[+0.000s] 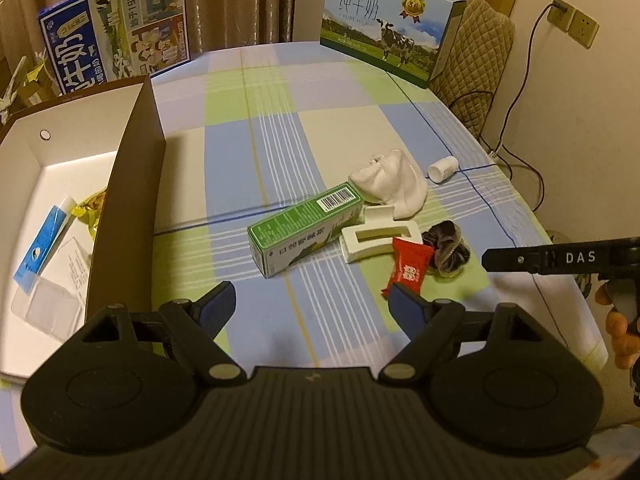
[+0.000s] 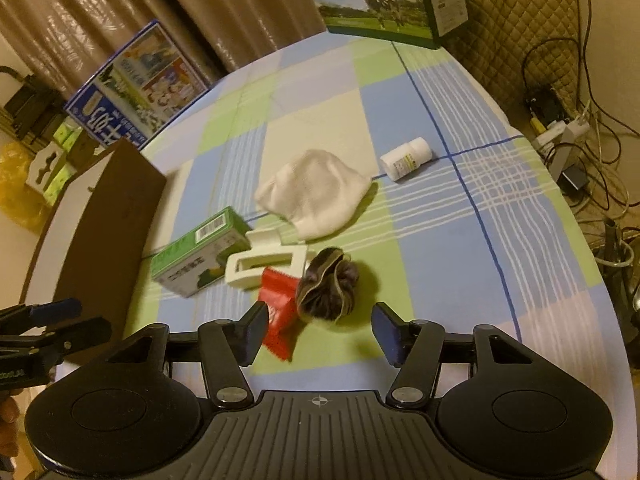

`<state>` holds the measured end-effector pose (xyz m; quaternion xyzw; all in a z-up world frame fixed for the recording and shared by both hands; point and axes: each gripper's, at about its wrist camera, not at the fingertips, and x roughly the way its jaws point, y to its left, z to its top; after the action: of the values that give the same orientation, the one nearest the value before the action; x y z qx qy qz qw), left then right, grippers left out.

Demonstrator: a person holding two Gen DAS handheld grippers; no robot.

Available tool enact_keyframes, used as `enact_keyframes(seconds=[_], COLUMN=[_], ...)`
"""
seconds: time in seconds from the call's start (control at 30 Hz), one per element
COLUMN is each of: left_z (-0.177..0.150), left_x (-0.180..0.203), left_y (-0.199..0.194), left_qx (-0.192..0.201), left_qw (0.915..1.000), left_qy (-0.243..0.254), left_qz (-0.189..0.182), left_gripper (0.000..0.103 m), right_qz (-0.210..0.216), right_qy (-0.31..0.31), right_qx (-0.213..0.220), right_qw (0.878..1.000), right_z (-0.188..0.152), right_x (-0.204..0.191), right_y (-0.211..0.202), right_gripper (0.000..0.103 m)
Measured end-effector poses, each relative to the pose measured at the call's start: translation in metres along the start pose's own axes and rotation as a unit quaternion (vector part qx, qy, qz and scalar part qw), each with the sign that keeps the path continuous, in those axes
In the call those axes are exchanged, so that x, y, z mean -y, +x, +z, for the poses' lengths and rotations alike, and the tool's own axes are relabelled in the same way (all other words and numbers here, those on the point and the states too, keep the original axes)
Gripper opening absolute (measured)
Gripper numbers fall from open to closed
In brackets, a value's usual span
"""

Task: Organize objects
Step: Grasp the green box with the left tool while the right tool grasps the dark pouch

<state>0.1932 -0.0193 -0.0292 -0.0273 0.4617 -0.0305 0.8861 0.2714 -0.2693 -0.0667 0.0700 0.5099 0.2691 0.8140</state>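
Both grippers hang tilted down over the checked table (image 1: 280,128).

Left gripper (image 1: 310,300): jaws spread wide, nothing between them. Just ahead of them lies the green box (image 1: 298,232), on its side. The red packet (image 1: 408,270) lies at the tip of the jaw nearer the other gripper; touching or not, cannot tell. Off the opposite jaw stands the open carton (image 1: 132,184), with a blue tube (image 1: 44,240) and a yellow packet (image 1: 94,210) inside.

Right gripper (image 2: 318,330): jaws parted, gripping nothing. Red packet and dark scrunchie (image 2: 326,290) sit just ahead, in the gap's line; the packet's edge lies beside one pad. White clip (image 2: 264,266) is beyond the packet, touching the box. Farther ahead: white sock (image 2: 314,192), then small white bottle (image 2: 406,158), on its side, apart.
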Motion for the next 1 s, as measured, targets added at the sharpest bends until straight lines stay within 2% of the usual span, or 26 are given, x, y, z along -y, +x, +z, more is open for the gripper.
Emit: enact_keyframes(seconds=[0.23,0.6,0.63,0.67,0.83,1.0], left_z=[0.012,0.032,0.033,0.035,0.042,0.049], left_x=[-0.003,-0.005,-0.005,-0.004,-0.003,0.000], left_y=[0.015,0.046,0.049,0.052,0.070,0.090], left_qx=[0.000,-0.014,-0.015,-0.018,-0.032,-0.041], left_qw=[0.9999,0.9979,0.9975,0.9971,0.9942,0.9900], left_qy=[0.016,0.064,0.070,0.075,0.102,0.135], left_qz=[0.002,0.002,0.003,0.002,-0.006,-0.006], left_gripper=[0.080,0.080,0.080,0.080,0.080,0.080], right_qz=[-0.013,-0.026,-0.023,-0.019,-0.025,-0.044], right_qy=[0.019,0.034,0.036,0.037,0.021,0.029], right_qx=[0.004,-0.012,-0.013,-0.014,-0.005,0.016], right_qw=[1.000,0.999,0.999,0.999,0.999,0.998], right_z=[0.012,0.016,0.016,0.015,0.013,0.013], right_x=[0.007,0.010,0.011,0.012,0.012,0.022], right_y=[0.022,0.053,0.054,0.055,0.052,0.039], right_gripper=[0.051,0.042,0.039,0.030,0.016,0.014])
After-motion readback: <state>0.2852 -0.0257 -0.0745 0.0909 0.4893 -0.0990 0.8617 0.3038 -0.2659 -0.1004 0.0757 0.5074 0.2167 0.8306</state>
